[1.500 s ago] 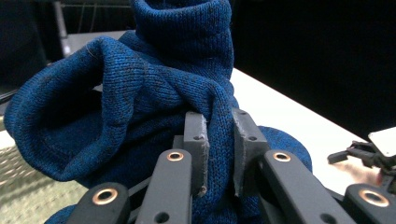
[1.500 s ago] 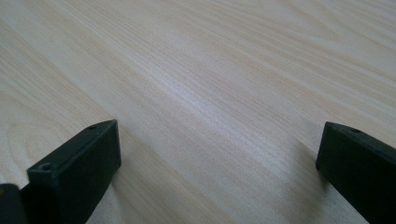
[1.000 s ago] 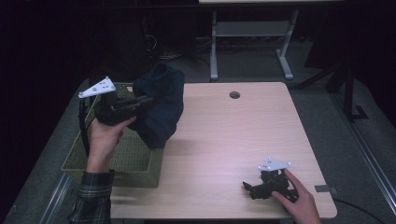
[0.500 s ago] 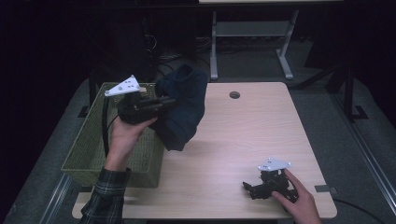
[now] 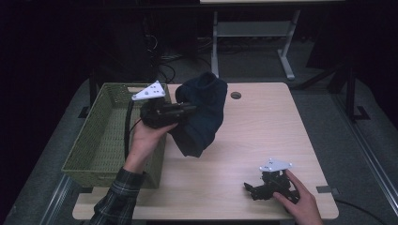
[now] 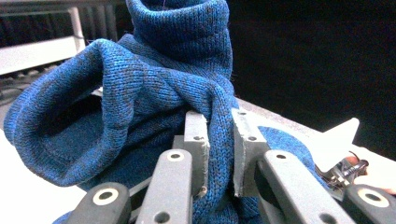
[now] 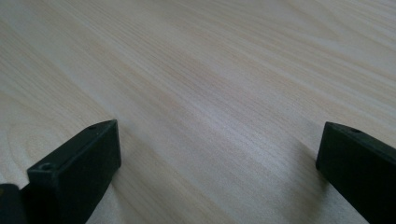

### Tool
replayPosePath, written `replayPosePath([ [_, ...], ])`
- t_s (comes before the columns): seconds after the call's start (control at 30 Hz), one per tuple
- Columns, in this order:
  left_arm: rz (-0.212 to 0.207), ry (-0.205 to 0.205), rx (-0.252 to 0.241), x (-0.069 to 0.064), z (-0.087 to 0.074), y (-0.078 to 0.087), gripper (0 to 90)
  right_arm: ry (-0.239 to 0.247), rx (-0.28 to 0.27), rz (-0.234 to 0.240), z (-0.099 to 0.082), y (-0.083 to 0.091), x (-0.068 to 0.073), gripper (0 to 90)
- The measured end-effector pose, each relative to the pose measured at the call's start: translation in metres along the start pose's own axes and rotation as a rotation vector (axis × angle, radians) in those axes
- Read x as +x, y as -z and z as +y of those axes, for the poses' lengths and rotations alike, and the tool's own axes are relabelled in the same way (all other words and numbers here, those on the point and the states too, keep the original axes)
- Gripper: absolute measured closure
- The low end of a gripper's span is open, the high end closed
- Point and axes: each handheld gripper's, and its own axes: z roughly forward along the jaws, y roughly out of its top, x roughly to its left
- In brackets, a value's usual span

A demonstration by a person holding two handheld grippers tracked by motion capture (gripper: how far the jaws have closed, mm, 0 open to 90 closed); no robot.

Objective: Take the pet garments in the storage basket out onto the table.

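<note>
Left hand-held gripper (image 5: 187, 108): clamped on dark blue knitted garment (image 5: 202, 112), hanging above light wooden table (image 5: 263, 126) beside green woven basket (image 5: 101, 136) | Right hand-held gripper (image 5: 251, 190): jaws apart, resting on table.

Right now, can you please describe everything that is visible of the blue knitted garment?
The blue knitted garment looks like thick, soft wool, dark blue with small darker flecks. A tube-shaped part, perhaps a collar or sleeve, rises at the top, and a wide cuff-like opening shows at the left. It hangs bunched and folded above the wooden table, beside the green woven basket. The left gripper holds it, its jaws pinching one fold of the fabric.
</note>
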Motion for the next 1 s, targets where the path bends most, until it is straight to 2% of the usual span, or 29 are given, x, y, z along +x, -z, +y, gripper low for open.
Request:
replayPosePath([
  [0.33,-0.024,0.001,0.051,-0.007,-0.011,-0.037,78.2,0.000,0.000,0.000,0.000,0.000,0.000,0.0],
  [0.57,-0.051,0.002,0.117,-0.012,-0.027,-0.071,78.1,0.000,-0.001,0.000,0.000,0.000,0.000,0.0],
  [0.77,-0.061,0.001,0.159,-0.016,-0.038,-0.095,78.1,0.001,-0.001,0.000,0.000,0.000,0.000,0.0],
  [0.83,-0.064,0.012,0.169,-0.016,-0.042,-0.104,78.1,0.001,-0.001,0.000,0.000,0.000,0.000,0.0],
  [0.93,-0.064,0.010,0.208,-0.016,-0.051,-0.122,78.1,0.001,-0.001,0.000,0.000,0.000,0.000,0.0],
  [1.0,-0.066,0.011,0.217,-0.016,-0.054,-0.127,78.1,-0.003,0.001,0.001,0.000,0.000,0.000,0.0],
])
